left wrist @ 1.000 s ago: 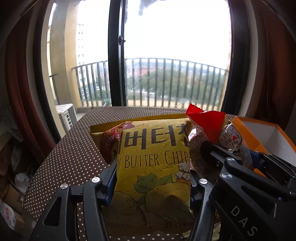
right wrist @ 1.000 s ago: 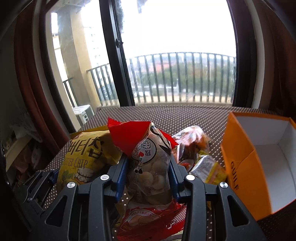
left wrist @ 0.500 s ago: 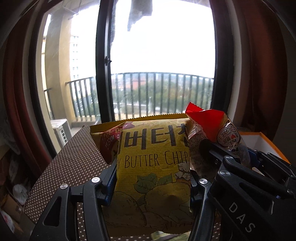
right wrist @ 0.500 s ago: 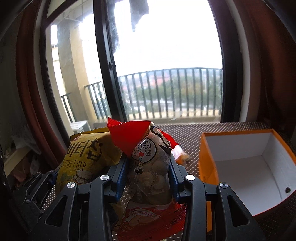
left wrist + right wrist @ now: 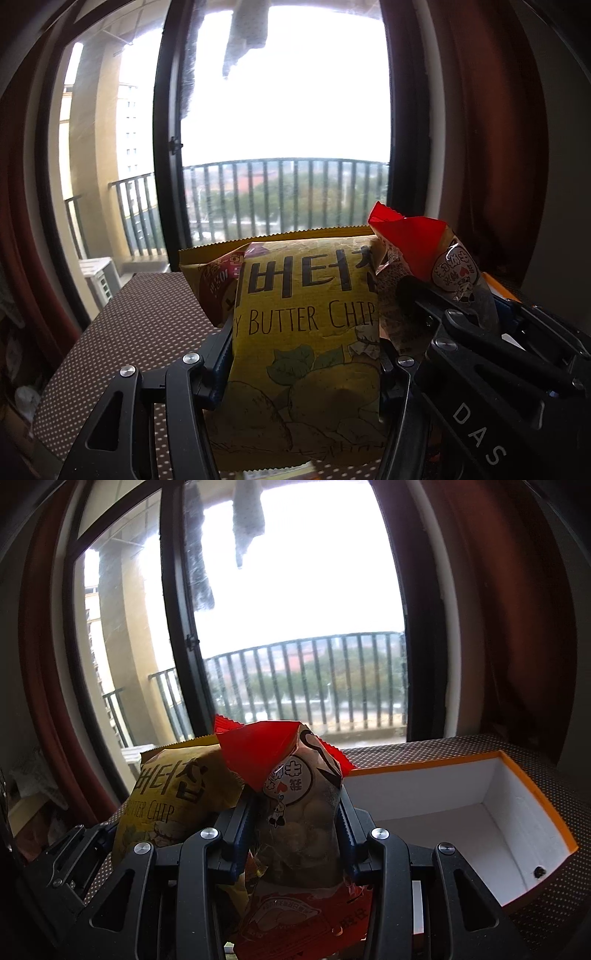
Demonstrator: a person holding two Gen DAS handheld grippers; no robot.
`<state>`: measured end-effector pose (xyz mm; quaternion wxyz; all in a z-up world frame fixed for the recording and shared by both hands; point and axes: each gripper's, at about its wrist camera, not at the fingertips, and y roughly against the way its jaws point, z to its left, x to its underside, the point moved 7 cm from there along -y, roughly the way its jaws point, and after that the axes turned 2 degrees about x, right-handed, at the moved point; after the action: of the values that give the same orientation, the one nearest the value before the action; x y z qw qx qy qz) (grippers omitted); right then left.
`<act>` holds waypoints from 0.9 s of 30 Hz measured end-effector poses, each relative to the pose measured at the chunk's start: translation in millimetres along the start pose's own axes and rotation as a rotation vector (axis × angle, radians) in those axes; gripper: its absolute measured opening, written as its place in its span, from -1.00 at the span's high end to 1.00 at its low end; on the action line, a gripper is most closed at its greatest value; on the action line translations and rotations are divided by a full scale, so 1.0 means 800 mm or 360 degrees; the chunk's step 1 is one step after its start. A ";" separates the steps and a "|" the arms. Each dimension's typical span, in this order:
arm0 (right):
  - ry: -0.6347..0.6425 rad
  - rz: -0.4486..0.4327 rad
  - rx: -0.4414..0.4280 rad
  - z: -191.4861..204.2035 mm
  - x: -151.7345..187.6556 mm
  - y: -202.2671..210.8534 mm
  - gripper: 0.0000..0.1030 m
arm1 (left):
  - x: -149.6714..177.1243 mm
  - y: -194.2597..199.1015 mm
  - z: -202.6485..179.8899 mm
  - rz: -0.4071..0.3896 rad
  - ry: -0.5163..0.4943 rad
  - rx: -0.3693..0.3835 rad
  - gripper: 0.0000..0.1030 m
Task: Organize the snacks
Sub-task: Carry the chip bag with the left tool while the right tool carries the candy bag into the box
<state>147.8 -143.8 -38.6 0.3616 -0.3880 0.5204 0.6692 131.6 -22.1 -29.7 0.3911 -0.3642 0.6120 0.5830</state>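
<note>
A yellow butter chip bag (image 5: 306, 332) fills the middle of the left wrist view, held upright and clear of the table, with my left gripper (image 5: 301, 354) shut on its sides. A second snack bag (image 5: 218, 284) with a reddish print sticks out behind its left edge. In the right wrist view my right gripper (image 5: 295, 823) is shut on a red-topped bag of round snacks (image 5: 295, 797), also lifted. The yellow bag (image 5: 173, 797) shows just left of it. An open orange box (image 5: 532, 797) with a white inside lies to the right, lower than the bag.
A brown dotted tablecloth (image 5: 136, 332) covers the table under both grippers. A red snack pack (image 5: 295, 919) lies below my right gripper. Behind the table are a tall window (image 5: 280, 110) with a balcony railing and dark red curtains (image 5: 517, 627) on both sides.
Both grippers rose with their bags and swung right. The orange box came to lie lower and more open to view, and the loose snacks once seen behind the red-topped bag are out of sight.
</note>
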 end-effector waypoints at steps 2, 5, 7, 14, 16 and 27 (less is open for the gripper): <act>-0.0011 -0.0008 0.0017 -0.012 -0.003 0.002 0.16 | -0.002 -0.007 -0.002 -0.0001 -0.0013 0.0022 -0.15; -0.0033 -0.0017 0.0049 -0.031 -0.008 0.002 0.16 | -0.003 -0.015 -0.012 -0.0001 -0.0037 0.0059 -0.15; -0.0051 -0.0023 0.0077 -0.045 -0.011 0.001 0.16 | -0.006 -0.025 -0.020 0.0003 -0.0052 0.0087 -0.15; -0.0117 -0.0025 0.0192 -0.102 -0.012 0.000 0.16 | -0.011 -0.056 -0.043 0.0051 -0.0111 0.0207 -0.15; -0.0139 -0.0021 0.0222 -0.119 -0.011 -0.001 0.16 | -0.014 -0.067 -0.050 0.0066 -0.0127 0.0236 -0.15; -0.0242 0.0023 0.0372 -0.194 -0.002 -0.007 0.16 | -0.022 -0.130 -0.077 0.0148 -0.0231 0.0344 -0.15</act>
<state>175.4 -294.5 -63.6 0.4380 -0.2876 0.5686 0.6341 229.7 -89.4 -57.7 0.4437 -0.2480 0.6575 0.5562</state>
